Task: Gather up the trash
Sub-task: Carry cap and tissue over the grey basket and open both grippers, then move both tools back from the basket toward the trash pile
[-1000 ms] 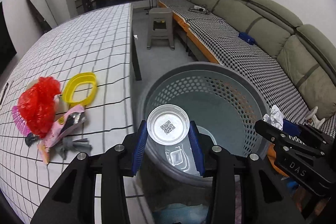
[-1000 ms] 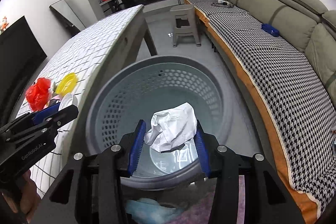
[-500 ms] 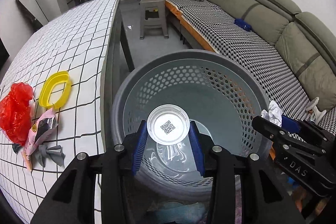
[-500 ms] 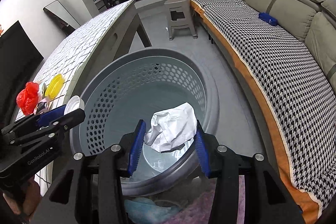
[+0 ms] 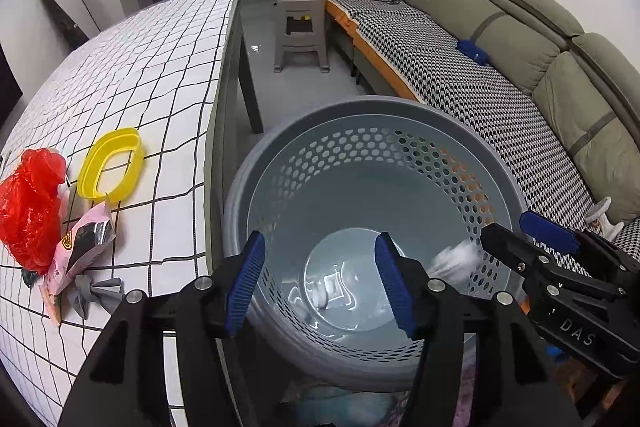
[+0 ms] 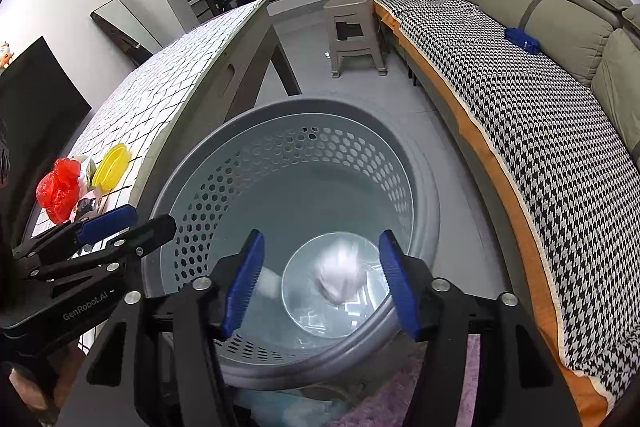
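Both grippers hang over the round grey plastic basket with perforated walls (image 5: 400, 155), pointing down into it. The left gripper (image 5: 320, 283) has its blue-padded jaws opening, and nothing is pressed between them; through the gap shows the basket's smooth floor, where a small pale object lies, too blurred to identify. The right gripper (image 6: 320, 279) is likewise opening, its pads clear of the crumpled white paper wad (image 6: 340, 275), which appears as a blurred white shape inside the basket, framed between the jaws against the basket's floor. In the left wrist view the same wad is a white smear at the tip of the right gripper, against the basket's inner wall.

Beside the basket stands a table covered with a white cloth with a black grid (image 5: 160, 67). On it, well apart from the basket's rim, lie a yellow plastic oval ring (image 5: 110, 165), a crumpled red plastic bag (image 5: 28, 207), a pink and silver snack wrapper (image 5: 80, 251) and a grey scrap (image 5: 96, 293). On the basket's other side runs an olive sofa with a black-and-white houndstooth cover (image 5: 480, 83); beyond the basket stands a grey plastic stool (image 5: 300, 27).
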The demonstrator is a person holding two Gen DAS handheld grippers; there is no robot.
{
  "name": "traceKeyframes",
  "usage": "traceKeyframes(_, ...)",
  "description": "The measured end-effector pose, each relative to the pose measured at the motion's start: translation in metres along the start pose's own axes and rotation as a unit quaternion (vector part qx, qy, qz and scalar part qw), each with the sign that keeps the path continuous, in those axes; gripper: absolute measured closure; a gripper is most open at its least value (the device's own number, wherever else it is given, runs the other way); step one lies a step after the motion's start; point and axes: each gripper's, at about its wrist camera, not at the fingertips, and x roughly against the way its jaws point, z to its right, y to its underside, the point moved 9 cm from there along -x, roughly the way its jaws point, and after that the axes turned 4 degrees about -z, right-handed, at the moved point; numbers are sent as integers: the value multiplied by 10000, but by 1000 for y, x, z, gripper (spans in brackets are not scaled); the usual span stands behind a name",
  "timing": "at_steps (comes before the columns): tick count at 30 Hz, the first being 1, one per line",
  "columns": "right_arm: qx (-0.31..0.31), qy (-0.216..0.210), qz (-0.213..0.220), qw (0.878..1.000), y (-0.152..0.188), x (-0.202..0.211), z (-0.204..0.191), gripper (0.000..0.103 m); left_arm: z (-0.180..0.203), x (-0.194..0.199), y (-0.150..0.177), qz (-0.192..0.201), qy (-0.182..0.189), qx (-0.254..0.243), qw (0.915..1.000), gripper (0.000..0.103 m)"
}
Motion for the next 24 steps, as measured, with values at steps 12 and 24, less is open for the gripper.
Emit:
traceKeyframes(12, -103, 62, 22, 9999, 3, 0, 3, 33, -9, 3, 1, 43, -38, 131, 9999, 22)
traceKeyframes(24, -119, 86, 105, 9998, 5, 5, -1, 32, -14, 12, 2, 144, -79, 203, 9997, 13)
